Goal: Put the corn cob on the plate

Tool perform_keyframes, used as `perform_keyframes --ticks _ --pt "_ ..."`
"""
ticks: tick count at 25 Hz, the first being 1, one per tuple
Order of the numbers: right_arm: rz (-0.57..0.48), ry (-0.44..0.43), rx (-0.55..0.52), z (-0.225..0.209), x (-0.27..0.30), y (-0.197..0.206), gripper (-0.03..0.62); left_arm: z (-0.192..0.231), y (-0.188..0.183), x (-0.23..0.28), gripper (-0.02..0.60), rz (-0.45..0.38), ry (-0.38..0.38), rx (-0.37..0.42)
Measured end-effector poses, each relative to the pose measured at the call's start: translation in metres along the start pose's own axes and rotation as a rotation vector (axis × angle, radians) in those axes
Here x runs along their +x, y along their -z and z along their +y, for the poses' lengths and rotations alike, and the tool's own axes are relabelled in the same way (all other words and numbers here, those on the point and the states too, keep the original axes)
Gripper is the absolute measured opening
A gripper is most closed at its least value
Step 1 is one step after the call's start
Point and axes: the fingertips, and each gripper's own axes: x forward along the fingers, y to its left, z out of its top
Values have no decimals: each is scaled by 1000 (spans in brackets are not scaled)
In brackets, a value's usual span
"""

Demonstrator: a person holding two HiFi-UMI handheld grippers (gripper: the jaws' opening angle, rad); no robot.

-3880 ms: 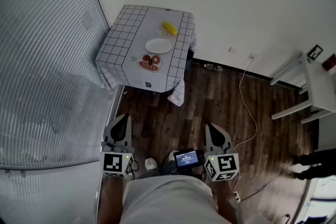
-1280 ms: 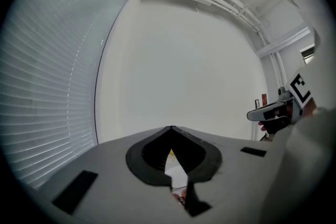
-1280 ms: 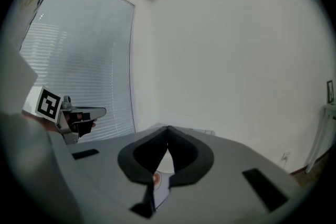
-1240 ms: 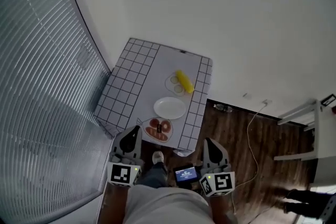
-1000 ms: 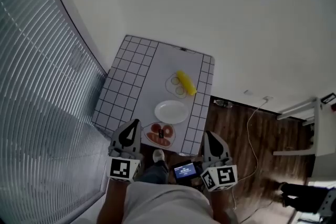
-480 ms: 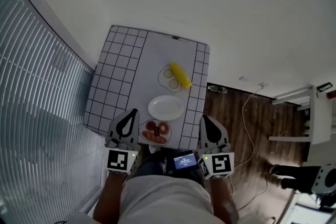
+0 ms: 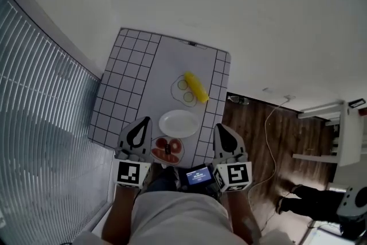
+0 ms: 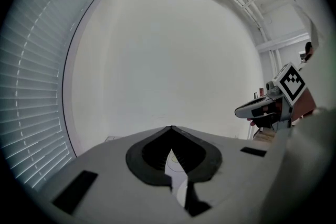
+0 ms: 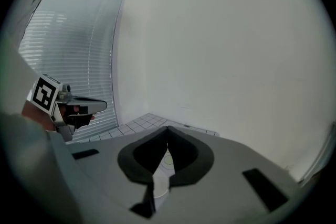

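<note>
A yellow corn cob (image 7: 195,87) lies on a clear dish with cucumber slices (image 7: 183,90) at the middle right of the grid-cloth table (image 7: 129,80). An empty white plate (image 7: 179,123) sits nearer me, and a plate of red slices (image 7: 167,148) at the near edge. My left gripper (image 7: 142,121) hangs shut and empty over the near table edge, left of the red slices. My right gripper (image 7: 219,128) is shut and empty at the table's near right corner. In the right gripper view the jaws (image 9: 168,127) meet, with the table (image 9: 131,126) beyond them.
Window blinds (image 7: 40,123) run along the left, a white wall (image 7: 258,14) behind the table. Wood floor (image 7: 258,129) with a white cable (image 7: 275,112) lies to the right, with white furniture (image 7: 344,135) beyond. Another person's legs (image 7: 304,201) show at lower right. A small screen (image 7: 198,174) sits at my waist.
The table has drawn closer; both grippers now reach its near edge beside the plate of red slices. Both stay shut. The other person's legs have shifted left.
</note>
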Motion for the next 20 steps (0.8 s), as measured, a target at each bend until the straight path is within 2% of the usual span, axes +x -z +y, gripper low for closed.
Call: perform_keyframes --ticks 11,20 --pt "74 -46 38 -25 34 24 6 -4 9 35 8 28 -13 -2" --pt "138 -84 60 -47 69 50 6 -11 36 65 8 103 -13 -41"
